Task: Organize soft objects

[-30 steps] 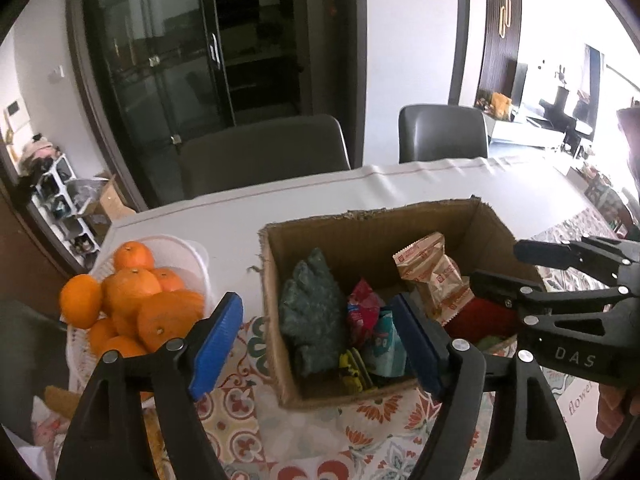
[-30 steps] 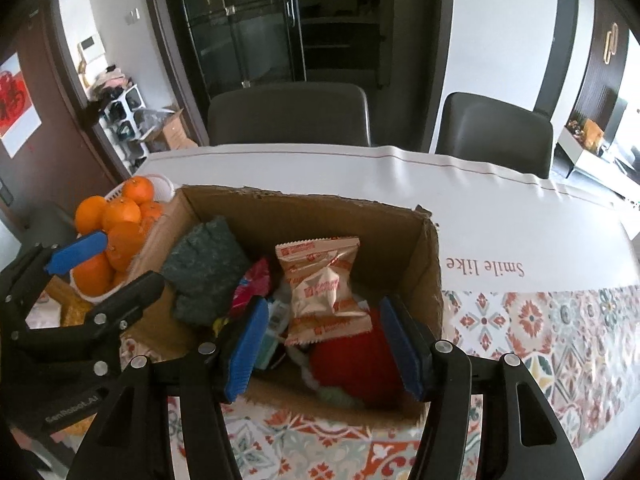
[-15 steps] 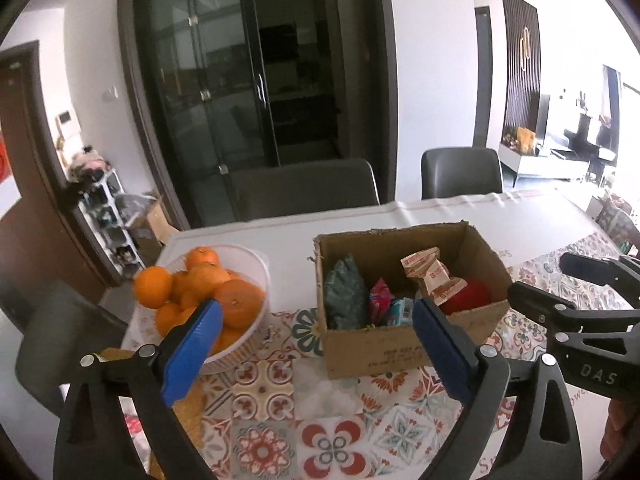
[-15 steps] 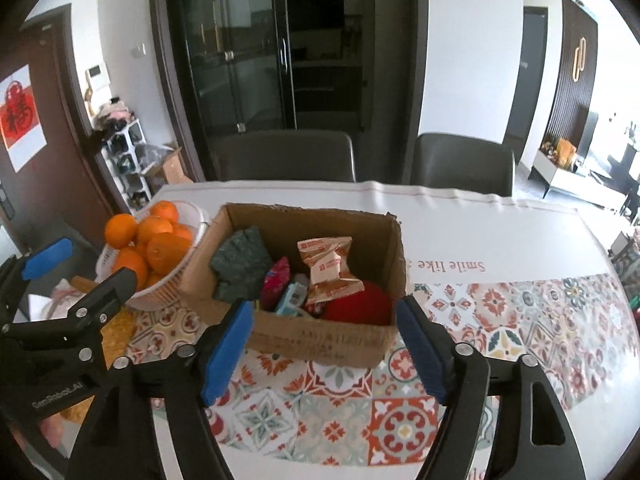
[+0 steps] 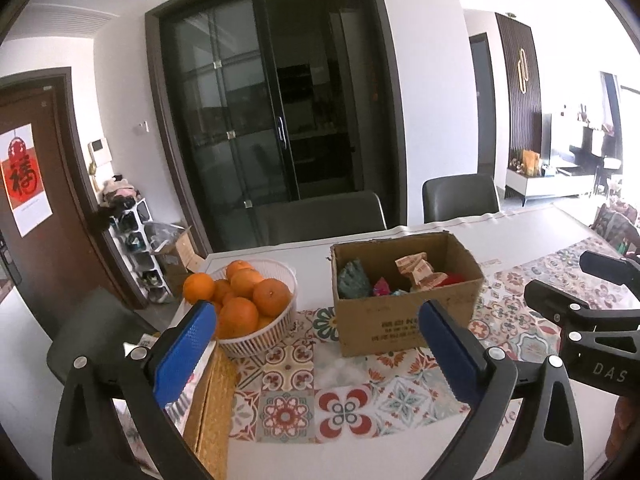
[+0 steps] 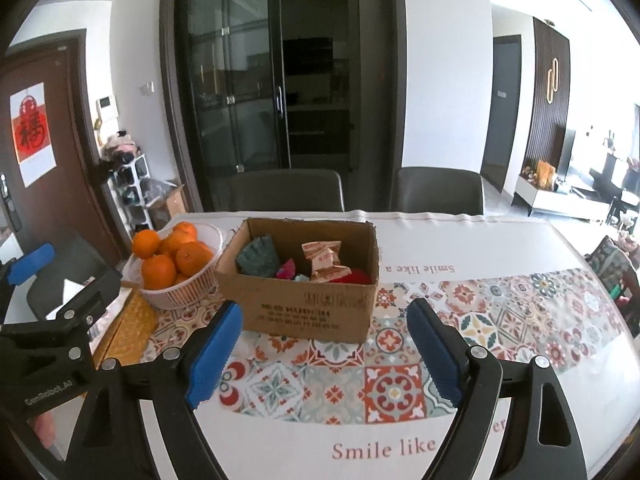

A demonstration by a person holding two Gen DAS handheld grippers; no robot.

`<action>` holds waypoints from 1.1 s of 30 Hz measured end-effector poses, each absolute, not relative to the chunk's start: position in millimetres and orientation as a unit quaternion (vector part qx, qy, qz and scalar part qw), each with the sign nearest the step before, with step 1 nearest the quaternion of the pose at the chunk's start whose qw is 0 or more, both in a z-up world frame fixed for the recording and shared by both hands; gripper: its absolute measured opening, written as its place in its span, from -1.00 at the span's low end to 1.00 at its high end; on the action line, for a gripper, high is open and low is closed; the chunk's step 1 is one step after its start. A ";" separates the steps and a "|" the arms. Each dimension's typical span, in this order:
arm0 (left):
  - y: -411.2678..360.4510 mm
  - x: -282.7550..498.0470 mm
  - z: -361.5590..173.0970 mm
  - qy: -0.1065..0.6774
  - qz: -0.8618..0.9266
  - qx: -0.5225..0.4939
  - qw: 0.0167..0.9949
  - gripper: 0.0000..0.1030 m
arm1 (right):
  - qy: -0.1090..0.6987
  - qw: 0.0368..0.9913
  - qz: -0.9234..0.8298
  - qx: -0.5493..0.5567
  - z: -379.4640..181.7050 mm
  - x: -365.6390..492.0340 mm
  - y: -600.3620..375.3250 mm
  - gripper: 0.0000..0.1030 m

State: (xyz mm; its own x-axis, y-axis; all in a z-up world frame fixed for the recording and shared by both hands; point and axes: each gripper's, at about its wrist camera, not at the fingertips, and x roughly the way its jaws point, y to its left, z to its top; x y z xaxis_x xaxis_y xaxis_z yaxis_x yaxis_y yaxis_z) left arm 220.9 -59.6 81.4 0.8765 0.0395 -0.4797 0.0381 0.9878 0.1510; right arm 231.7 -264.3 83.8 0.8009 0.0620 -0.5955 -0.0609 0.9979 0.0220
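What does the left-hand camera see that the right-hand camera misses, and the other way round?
Only the left wrist view shows the right gripper at its edge, jaws apart. Only the right wrist view shows the left gripper and the "Smile like" lettering on the tablecloth. Both show the cardboard box of soft things, the white basket of oranges, the woven mat, two chairs and the dark glass doors.

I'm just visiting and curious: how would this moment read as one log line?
left gripper: open, empty | right gripper: open, empty | cardboard box: holds soft items | both short of box
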 end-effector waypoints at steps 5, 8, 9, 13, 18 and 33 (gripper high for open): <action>-59.9 189.4 85.3 0.237 0.002 0.073 0.969 1.00 | 0.299 0.954 0.030 0.005 87.9 199.9 -267.1 0.67; -60.7 171.3 86.6 0.229 0.001 0.075 0.971 1.00 | 0.292 0.956 0.032 0.008 88.8 182.4 -268.5 0.69; -61.3 164.6 86.8 0.226 0.001 0.076 0.971 1.00 | 0.289 0.957 0.030 0.008 88.6 175.1 -269.2 0.69; -63.9 142.2 86.6 0.218 -0.007 0.078 0.973 1.00 | 0.278 0.960 0.027 0.007 90.5 150.9 -271.5 0.71; -64.9 117.0 86.9 0.207 -0.004 0.077 0.975 1.00 | 0.261 0.965 0.018 0.005 96.0 125.6 -274.2 0.77; -58.4 64.3 77.4 0.197 0.002 0.076 0.978 1.00 | 0.243 0.970 0.016 -0.008 93.1 72.3 -267.3 0.78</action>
State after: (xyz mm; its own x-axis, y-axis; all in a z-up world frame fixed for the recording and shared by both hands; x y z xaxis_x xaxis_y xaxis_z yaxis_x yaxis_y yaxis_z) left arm 64.3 -58.4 77.4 0.9227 0.0335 -0.3840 0.0259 0.9885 0.1487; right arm 72.3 -267.3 93.1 0.8818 0.0267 -0.4709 -0.0342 0.9994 -0.0075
